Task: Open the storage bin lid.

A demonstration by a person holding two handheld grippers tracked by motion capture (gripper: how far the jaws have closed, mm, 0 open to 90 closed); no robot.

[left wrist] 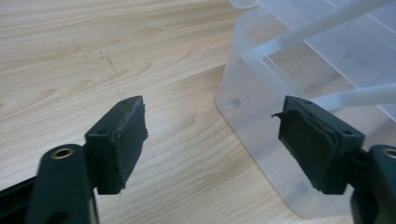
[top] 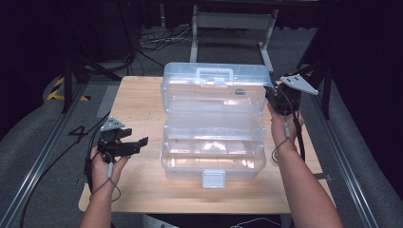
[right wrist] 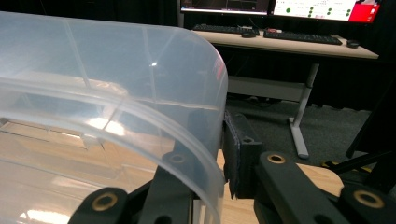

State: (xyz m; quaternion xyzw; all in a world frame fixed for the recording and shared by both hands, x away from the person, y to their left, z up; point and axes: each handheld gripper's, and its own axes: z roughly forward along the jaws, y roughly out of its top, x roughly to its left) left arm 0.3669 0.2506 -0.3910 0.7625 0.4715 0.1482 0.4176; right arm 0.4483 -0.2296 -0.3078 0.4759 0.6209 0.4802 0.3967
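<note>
High view: clear toolbox (top: 212,142) open mid-table (top: 138,102); my right gripper (top: 277,95) clamps its raised lid (top: 214,88), left gripper (top: 138,142) gapes empty beside the base. I would swing the lid slowly, keeping the pinch square.

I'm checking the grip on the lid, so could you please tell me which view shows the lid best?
The high view: the whole lid stands open, with the right tongs at its right edge. The right gripper view shows that rounded edge close up, clamped between the jaws. The left gripper view catches just a lid corner at top right.
</note>
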